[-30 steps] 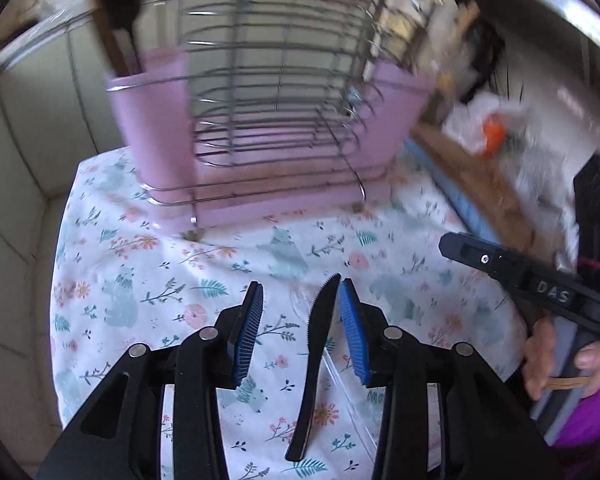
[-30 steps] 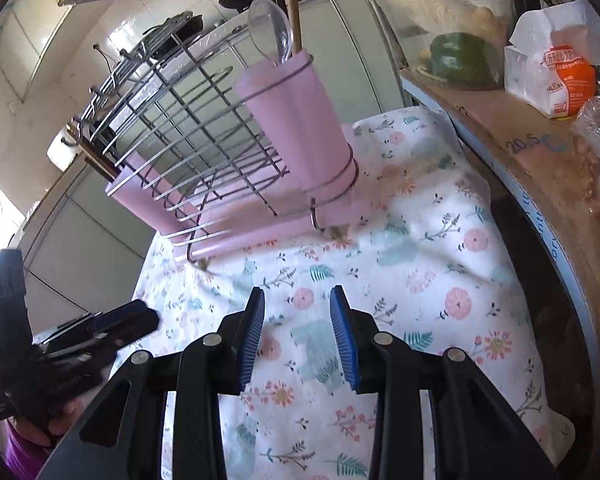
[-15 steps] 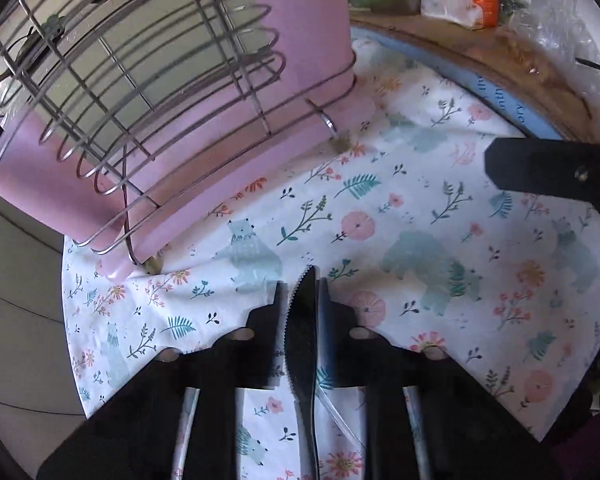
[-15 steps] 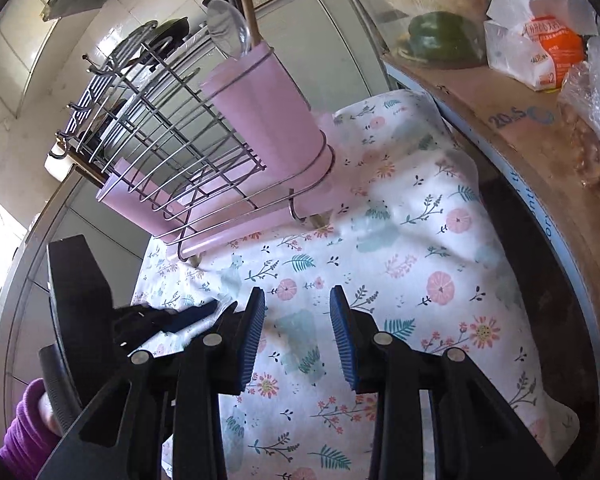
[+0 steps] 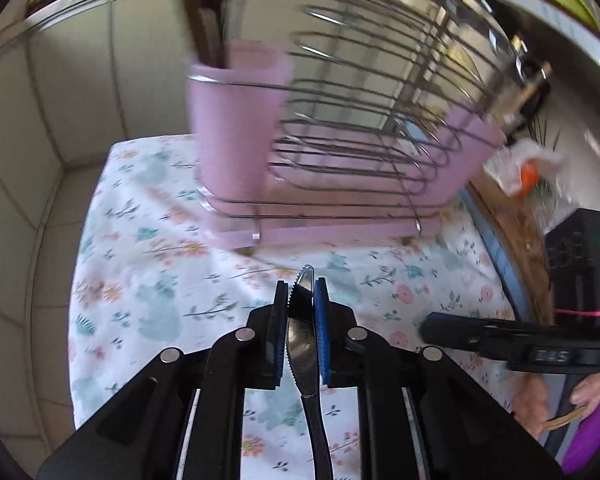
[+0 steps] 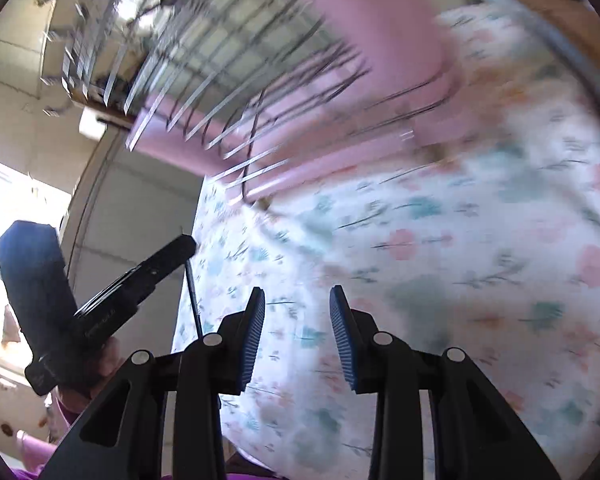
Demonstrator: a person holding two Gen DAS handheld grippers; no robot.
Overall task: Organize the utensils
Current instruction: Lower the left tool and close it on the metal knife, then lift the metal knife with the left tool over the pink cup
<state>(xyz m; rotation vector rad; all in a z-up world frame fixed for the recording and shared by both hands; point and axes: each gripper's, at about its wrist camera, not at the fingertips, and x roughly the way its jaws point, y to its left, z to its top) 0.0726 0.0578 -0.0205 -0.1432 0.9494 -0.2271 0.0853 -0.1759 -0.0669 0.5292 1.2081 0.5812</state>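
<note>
My left gripper (image 5: 301, 294) is shut on a steel table knife (image 5: 303, 344), serrated tip forward, held above the floral cloth (image 5: 148, 264). Ahead stands a wire dish rack (image 5: 364, 132) on a pink tray, with a pink utensil cup (image 5: 236, 128) at its left end holding dark-handled utensils. My right gripper (image 6: 297, 300) is open and empty over the cloth (image 6: 460, 264); the rack (image 6: 236, 80) is blurred above it. The left gripper with the knife shows at its left (image 6: 156, 264).
A tiled wall (image 5: 40, 120) bounds the cloth on the left. A wooden counter edge (image 5: 504, 216) with a bag and orange packet (image 5: 528, 168) runs along the right. The right gripper's body (image 5: 520, 344) sits low right.
My left gripper closed on the knife and lifted it off the cloth, swinging toward the rack's cup. The right gripper stayed open and swung quickly; its view is blurred.
</note>
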